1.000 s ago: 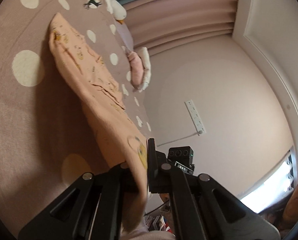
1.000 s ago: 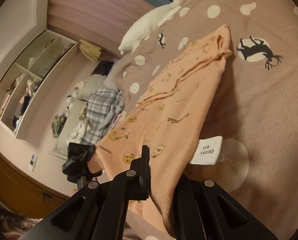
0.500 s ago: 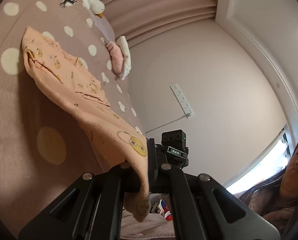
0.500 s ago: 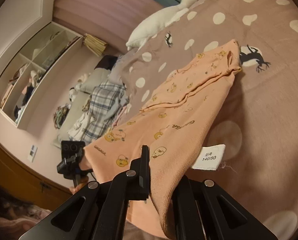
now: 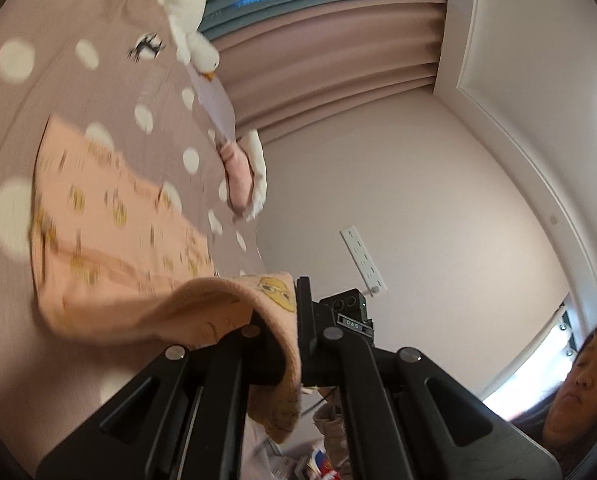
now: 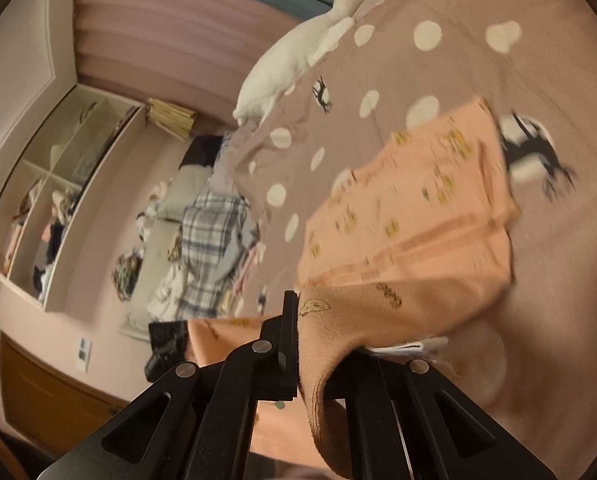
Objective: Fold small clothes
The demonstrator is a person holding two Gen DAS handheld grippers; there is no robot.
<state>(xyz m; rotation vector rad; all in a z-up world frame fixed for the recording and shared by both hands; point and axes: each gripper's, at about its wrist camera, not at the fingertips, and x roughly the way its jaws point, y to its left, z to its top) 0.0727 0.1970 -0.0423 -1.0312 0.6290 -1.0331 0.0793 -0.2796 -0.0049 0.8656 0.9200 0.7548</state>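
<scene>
A small peach garment with yellow cartoon prints (image 5: 110, 240) lies partly on a mauve polka-dot bedspread (image 5: 2, 320). My left gripper (image 5: 294, 320) is shut on one near corner of it, held above the bed. My right gripper (image 6: 302, 332) is shut on the other near corner of the garment (image 6: 410, 216). The held edge curls over the part lying flat, which looks doubled. A white size label (image 6: 410, 346) hangs under the lifted edge. The other gripper (image 5: 348, 308) shows beyond my left fingers.
A white plush goose (image 6: 298, 56) lies at the far side of the bed, also in the left wrist view (image 5: 186, 8). A folded pink and white item (image 5: 244, 176) rests near the bed edge. Plaid clothes (image 6: 210, 240), shelves (image 6: 50, 184) and curtains (image 5: 338, 56) surround. A person's face (image 5: 582, 384) is at right.
Both grippers have carried the held edge forward over the garment, toward its far end. The stretched cloth now bends into a fold, with more of it lying on the bed.
</scene>
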